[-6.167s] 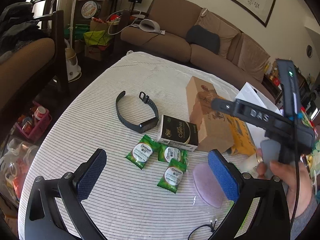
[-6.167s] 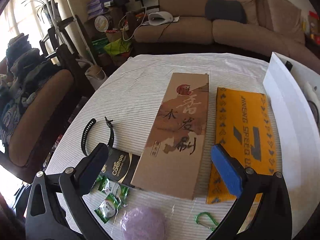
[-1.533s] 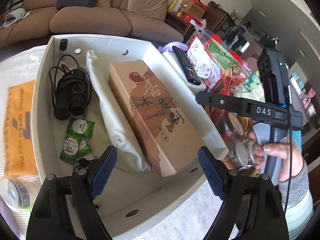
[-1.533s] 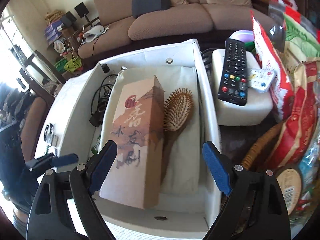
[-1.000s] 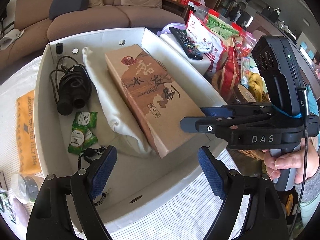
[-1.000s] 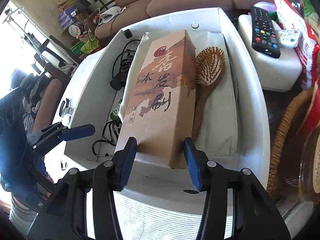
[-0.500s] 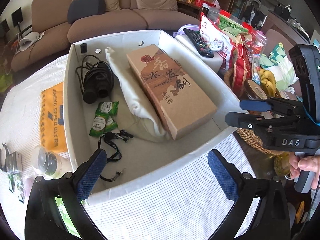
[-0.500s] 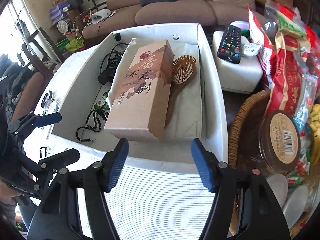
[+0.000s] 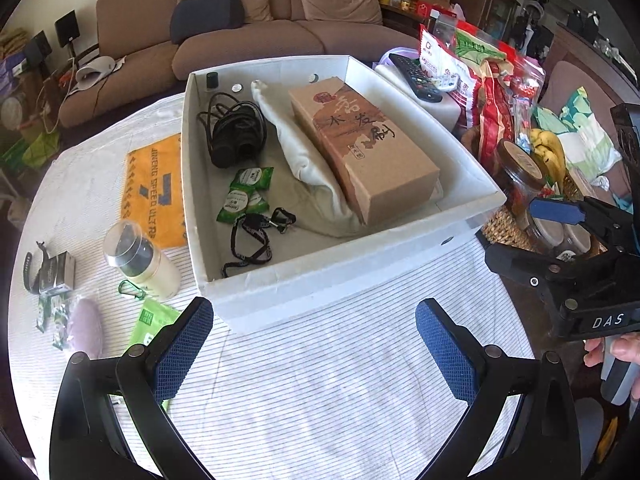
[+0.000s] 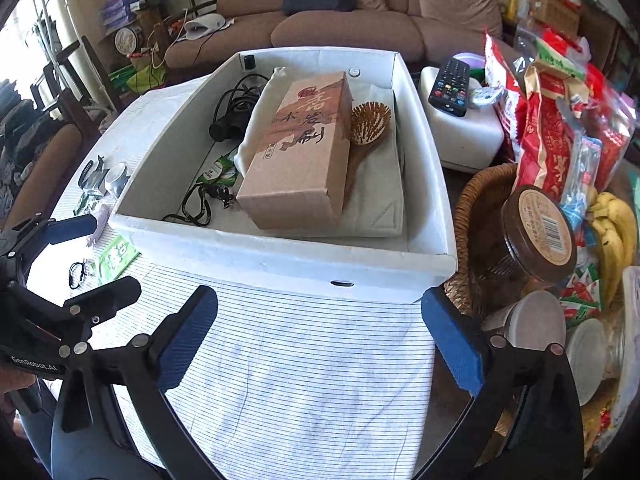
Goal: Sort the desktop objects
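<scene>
1. Cardboard brown dominates the white storage box [image 9: 340, 276] — the long printed carton [image 9: 360, 148] lies inside it, propped on a cream cloth bag [image 9: 304, 168], with a wooden hairbrush [image 10: 368, 120] just beside it.
2. Also sorted into the box: a coiled black cable [image 9: 236, 132], green sachets [image 9: 244, 196] and a black lanyard [image 9: 256, 240] on the floor of the box.
3. Left outside on the striped tablecloth [image 9: 340, 392]: an orange packet [image 9: 154, 184] lying against the box's outer wall, a clear-capped bottle [image 9: 140, 260] on its side, a green carabiner [image 9: 130, 290], a green leaflet [image 9: 150, 324], a lilac pad [image 9: 84, 328], loose sachets and a black band on a small box [image 9: 48, 272].
4. The left gripper [image 9: 312, 352] hovers over bare cloth in front of the box, jaws spread fully and holding nothing.
5. The right gripper [image 10: 320, 344] is opening its jaws — nothing lies between them.
6. My judgement: roughly half done; the items left of the box remain to be gathered.
</scene>
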Motion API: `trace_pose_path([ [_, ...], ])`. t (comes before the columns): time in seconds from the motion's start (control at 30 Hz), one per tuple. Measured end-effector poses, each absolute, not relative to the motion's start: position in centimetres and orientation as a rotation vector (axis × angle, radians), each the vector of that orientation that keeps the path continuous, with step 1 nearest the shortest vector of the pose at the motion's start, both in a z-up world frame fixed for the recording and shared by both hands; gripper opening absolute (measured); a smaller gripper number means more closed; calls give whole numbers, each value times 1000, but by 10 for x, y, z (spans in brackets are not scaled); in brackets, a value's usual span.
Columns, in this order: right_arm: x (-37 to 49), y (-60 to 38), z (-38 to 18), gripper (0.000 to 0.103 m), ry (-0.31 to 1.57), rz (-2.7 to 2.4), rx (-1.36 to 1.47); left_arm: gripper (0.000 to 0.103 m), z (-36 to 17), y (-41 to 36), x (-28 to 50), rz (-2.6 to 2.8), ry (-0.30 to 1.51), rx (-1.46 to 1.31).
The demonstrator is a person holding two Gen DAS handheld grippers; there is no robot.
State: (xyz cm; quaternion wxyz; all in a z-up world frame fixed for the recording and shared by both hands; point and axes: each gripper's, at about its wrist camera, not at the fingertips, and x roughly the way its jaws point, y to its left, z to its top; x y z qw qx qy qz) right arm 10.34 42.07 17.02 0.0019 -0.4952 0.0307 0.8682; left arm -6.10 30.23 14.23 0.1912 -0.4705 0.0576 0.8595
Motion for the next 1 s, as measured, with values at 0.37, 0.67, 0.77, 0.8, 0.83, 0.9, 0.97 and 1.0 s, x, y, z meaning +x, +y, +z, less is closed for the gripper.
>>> trace_pose_path([
  [0.37,140,408,183,103,144,2748,-1524,103,159,283,-24,2457,129,-1289],
  [0.67,178,384,183,103,164,2771,-1496,103,164,253,21,2492,77,-1261],
  [0.77,191,373,185,103,167,2792,-1464,103,162,237,35,2510,56,-1255],
  [0.8,196,369,185,103,176,2801,-1462,103,161,231,39,2512,50,-1257],
  [0.83,200,365,184,103,188,2808,-1461,103,160,225,42,2514,48,-1258],
  [0.9,207,358,183,103,205,2816,-1456,103,158,214,49,2523,40,-1253],
  [0.97,212,351,180,103,218,2823,-1456,103,158,201,54,2534,13,-1243],
  [1.0,214,347,179,103,224,2824,-1454,103,158,194,56,2541,-2,-1236],
])
